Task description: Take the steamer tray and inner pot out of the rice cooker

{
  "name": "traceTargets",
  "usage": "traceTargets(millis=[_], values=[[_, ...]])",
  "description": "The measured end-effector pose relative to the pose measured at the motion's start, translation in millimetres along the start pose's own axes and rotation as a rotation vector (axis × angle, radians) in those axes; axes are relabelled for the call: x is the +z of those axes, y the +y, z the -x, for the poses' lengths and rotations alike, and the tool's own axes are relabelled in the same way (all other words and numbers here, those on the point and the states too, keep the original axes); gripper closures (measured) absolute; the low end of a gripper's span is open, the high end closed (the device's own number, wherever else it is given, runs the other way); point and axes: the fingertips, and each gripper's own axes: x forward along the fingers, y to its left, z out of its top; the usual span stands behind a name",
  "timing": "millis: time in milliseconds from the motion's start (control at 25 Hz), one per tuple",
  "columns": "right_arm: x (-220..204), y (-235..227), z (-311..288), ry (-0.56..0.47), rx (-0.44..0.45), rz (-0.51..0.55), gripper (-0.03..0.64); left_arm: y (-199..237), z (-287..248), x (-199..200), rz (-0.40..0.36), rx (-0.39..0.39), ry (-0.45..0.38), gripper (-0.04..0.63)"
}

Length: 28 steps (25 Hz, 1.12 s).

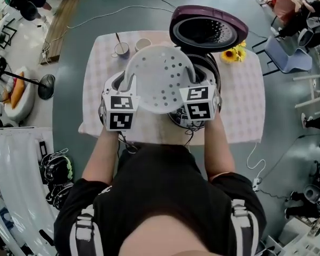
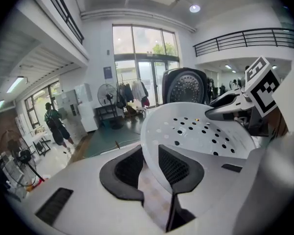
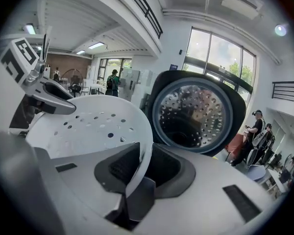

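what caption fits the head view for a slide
Left tongs and right tongs hold the steamer tray above the open rice cooker.

Matt white plastic steamer tray [image 1: 161,79]; checked cloth [image 1: 245,97].

Both forearms [image 1: 104,153] stretched forward, side by side. Left gripper [image 2: 148,166] and right gripper [image 3: 137,169] tilted slightly down, fingers [image 2: 179,169] pinched on opposite rims of the steamer tray [image 1: 160,81].
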Motion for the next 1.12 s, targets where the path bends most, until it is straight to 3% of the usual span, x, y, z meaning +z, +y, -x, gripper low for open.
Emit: traceTargets(millis=[600,880,1120], values=[[63.9,152.6,-35.2,-0.024,0.085,0.025,0.537,140.2,56.1,-72.3,0.091,0.050,0.007,0.506],[76.4,209.0,-86.4,0.002,0.149,0.011,0.537,199.2,43.0,-114.6,0.132,0.081,0.062,0.508],[68.7,249.9,-143.2,0.064,0.204,-0.029,0.545,239.0,10.2,-161.2,0.217,0.042,0.095,0.508]])
